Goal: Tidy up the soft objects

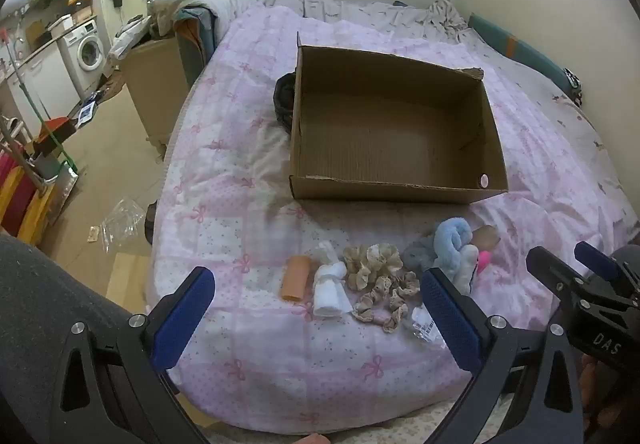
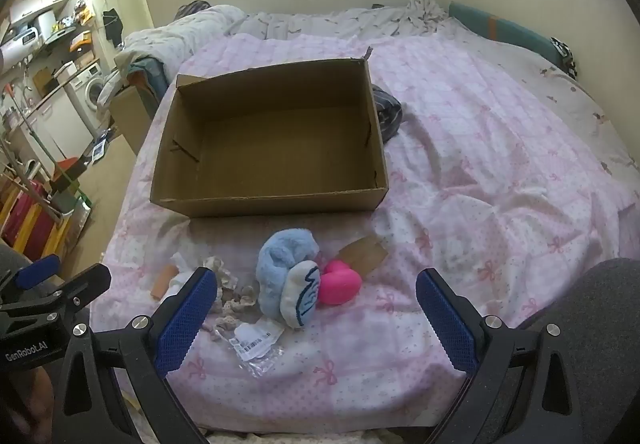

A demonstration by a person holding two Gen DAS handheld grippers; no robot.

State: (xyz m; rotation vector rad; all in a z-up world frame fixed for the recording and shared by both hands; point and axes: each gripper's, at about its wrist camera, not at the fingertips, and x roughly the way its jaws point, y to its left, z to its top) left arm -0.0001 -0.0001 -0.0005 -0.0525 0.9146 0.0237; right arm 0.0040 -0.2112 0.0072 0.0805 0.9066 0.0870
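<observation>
An empty cardboard box sits on the pink bed. In front of it lie soft items: an orange roll, a white rolled cloth, beige scrunchies, a grey fuzzy piece, a blue plush toy and a pink soft heart. My left gripper is open and empty, just short of the orange roll and scrunchies. My right gripper is open and empty, just short of the blue plush toy and pink heart.
A clear plastic bag with a label lies by the scrunchies. A brown card piece lies behind the heart. Dark fabric sits beside the box. The bed's edge drops to the floor at left, where a cardboard carton stands.
</observation>
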